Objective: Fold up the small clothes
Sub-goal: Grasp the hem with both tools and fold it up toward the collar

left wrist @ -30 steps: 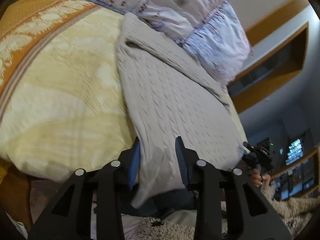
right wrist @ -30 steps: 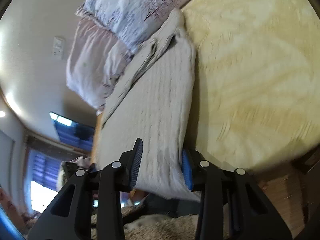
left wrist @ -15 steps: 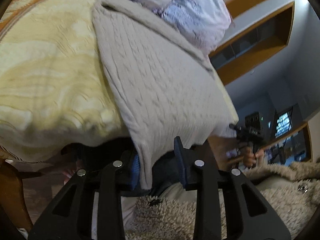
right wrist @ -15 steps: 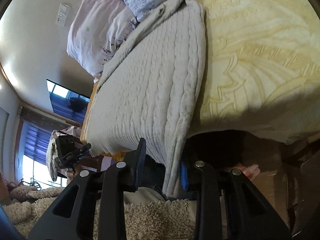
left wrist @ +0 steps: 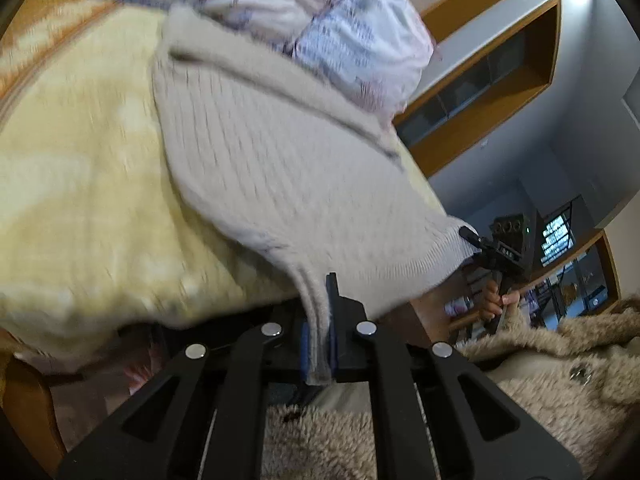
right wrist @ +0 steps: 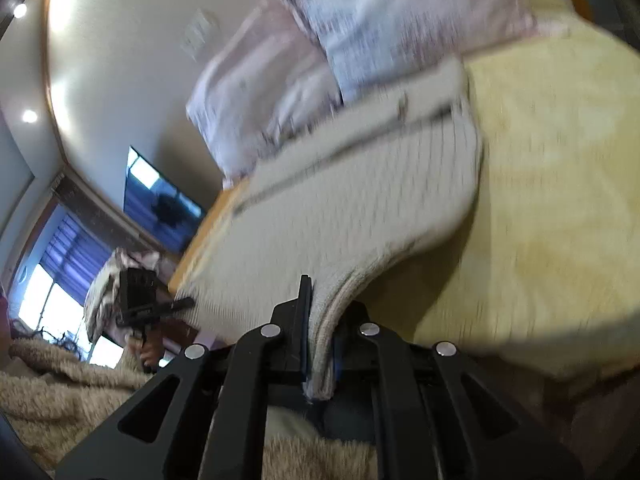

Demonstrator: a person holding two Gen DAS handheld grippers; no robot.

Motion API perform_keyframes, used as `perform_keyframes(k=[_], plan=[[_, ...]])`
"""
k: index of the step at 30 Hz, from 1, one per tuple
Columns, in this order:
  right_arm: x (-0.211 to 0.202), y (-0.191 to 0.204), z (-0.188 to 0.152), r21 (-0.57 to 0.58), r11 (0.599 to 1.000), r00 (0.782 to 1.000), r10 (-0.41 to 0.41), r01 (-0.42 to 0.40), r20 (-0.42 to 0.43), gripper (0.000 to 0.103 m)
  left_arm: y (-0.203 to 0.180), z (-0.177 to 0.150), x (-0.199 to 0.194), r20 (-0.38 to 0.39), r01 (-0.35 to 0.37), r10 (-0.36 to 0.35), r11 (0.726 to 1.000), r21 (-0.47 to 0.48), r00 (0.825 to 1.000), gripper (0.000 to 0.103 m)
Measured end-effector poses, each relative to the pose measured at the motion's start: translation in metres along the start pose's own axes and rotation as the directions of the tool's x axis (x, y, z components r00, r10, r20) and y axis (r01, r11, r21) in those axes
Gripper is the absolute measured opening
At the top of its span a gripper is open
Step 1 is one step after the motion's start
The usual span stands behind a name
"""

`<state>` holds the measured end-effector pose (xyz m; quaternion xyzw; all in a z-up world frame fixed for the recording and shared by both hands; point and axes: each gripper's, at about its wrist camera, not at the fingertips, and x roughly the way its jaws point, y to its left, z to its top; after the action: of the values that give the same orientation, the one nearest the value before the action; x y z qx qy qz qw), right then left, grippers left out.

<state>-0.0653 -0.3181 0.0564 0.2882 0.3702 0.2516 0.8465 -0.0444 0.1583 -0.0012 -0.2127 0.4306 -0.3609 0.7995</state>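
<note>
A: Left gripper (left wrist: 319,334) clamped tight on a bottom corner of beige knit sweater (left wrist: 280,168); blue pads pressing the ribbed hem from both sides.
B: Confirmed. Rest of sweater?
A: Spread ahead of the jaws, lying on yellow bedspread (left wrist: 80,200); far end reaching floral pillows (left wrist: 340,32) at the top. Motion blur throughout.
B: To the right of those jaws?
A: Right gripper (left wrist: 472,238) seen from the side, gripping the opposite hem corner, handle in a hand (left wrist: 494,298). Fluffy tan coat (left wrist: 560,368) just below and beside it. Wooden wall shelf (left wrist: 488,76) well beyond.
B: Right wrist view, same order.
A: Far left of the jaws: window with blue curtains (right wrist: 68,264), dark screen (right wrist: 160,200) on the wall. Nearer, the left one (right wrist: 188,303) again, pinching its hem corner.
B: And centre?
A: Right-hand jaws (right wrist: 319,334) closed on the other ribbed corner, fabric sandwiched between pads; sweater (right wrist: 340,208) running forward and up toward pillows (right wrist: 360,52). Bedspread (right wrist: 560,200) filling everything right of the fingers.
</note>
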Motion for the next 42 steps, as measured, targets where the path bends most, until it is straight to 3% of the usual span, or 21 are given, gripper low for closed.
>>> perform_keyframes(k=[4, 9, 16, 22, 25, 33, 38, 42], plan=[[-0.005, 0.01, 0.013, -0.078, 0.996, 0.995, -0.042, 0.049, 0.091, 0.008, -0.005, 0.022, -0.027, 0.141, -0.018, 0.014, 0.999, 0.028, 0.99, 0.006], [0.001, 0.025, 0.026, -0.136, 0.984, 0.983, -0.091, 0.113, 0.159, 0.008, -0.013, 0.049, -0.037, 0.231, -0.084, 0.07, 0.995, 0.052, 0.97, 0.006], [0.0, 0.025, 0.042, -0.133, 0.977, 0.965, -0.134, 0.167, 0.227, 0.008, -0.019, 0.08, -0.033, 0.278, -0.164, 0.148, 0.986, 0.034, 0.949, 0.006], [-0.003, 0.022, 0.06, -0.112, 0.98, 0.946, -0.122, 0.162, 0.302, 0.008, -0.012, 0.108, -0.032, 0.323, -0.174, 0.171, 0.985, -0.021, 0.931, 0.006], [0.001, 0.027, 0.073, -0.126, 0.974, 0.934, -0.136, 0.186, 0.329, 0.008, -0.014, 0.13, -0.029, 0.34, -0.213, 0.206, 0.977, -0.018, 0.918, 0.006], [0.03, 0.04, 0.131, -0.178, 0.93, 0.889, -0.232, 0.322, 0.394, 0.008, -0.027, 0.202, -0.015, 0.382, -0.305, 0.283, 0.952, -0.002, 0.88, 0.006], [0.055, 0.023, 0.163, -0.149, 0.923, 0.88, -0.276, 0.355, 0.388, 0.008, -0.018, 0.242, 0.012, 0.368, -0.341, 0.323, 0.94, -0.016, 0.872, 0.006], [0.083, -0.006, 0.18, -0.075, 0.921, 0.884, -0.341, 0.382, 0.318, 0.008, 0.011, 0.258, 0.042, 0.316, -0.348, 0.351, 0.935, -0.067, 0.881, 0.006]])
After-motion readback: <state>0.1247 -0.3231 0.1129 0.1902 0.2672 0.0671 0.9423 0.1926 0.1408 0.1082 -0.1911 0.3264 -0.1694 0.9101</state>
